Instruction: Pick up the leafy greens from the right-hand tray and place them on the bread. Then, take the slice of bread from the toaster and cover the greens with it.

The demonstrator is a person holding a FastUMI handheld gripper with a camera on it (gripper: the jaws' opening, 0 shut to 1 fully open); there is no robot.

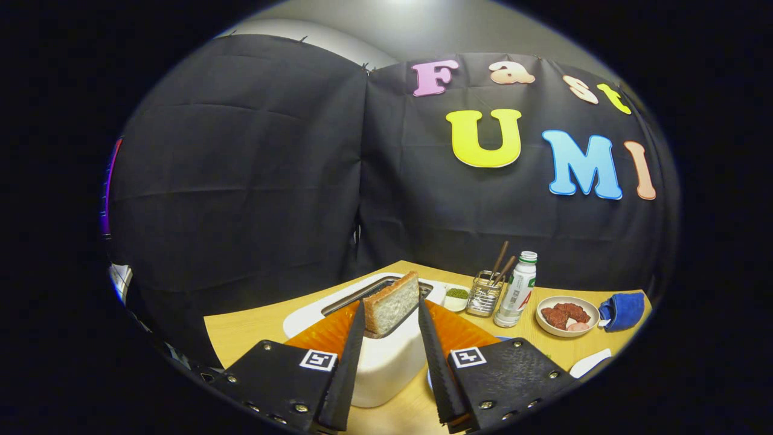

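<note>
The slice of bread [391,305] stood upright in the slot of the white toaster [386,356], its top half clear of the slot, near the table's [253,329] middle. The gripper [391,314] flanked the slice, fingers close to both faces; contact could not be confirmed. The slice was judged light, porous and crushable: hold the flat faces with moderate pressure. Beyond stood a small dish of greens [456,295], a chopstick holder [485,294], a bottle [518,290], a bowl of meat [566,315] and a blue cloth [623,310].

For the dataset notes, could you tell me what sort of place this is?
Probably a staged breakfast table in a cloth-walled recording booth: a toaster holding bread, a bottle and a food bowl.
</note>
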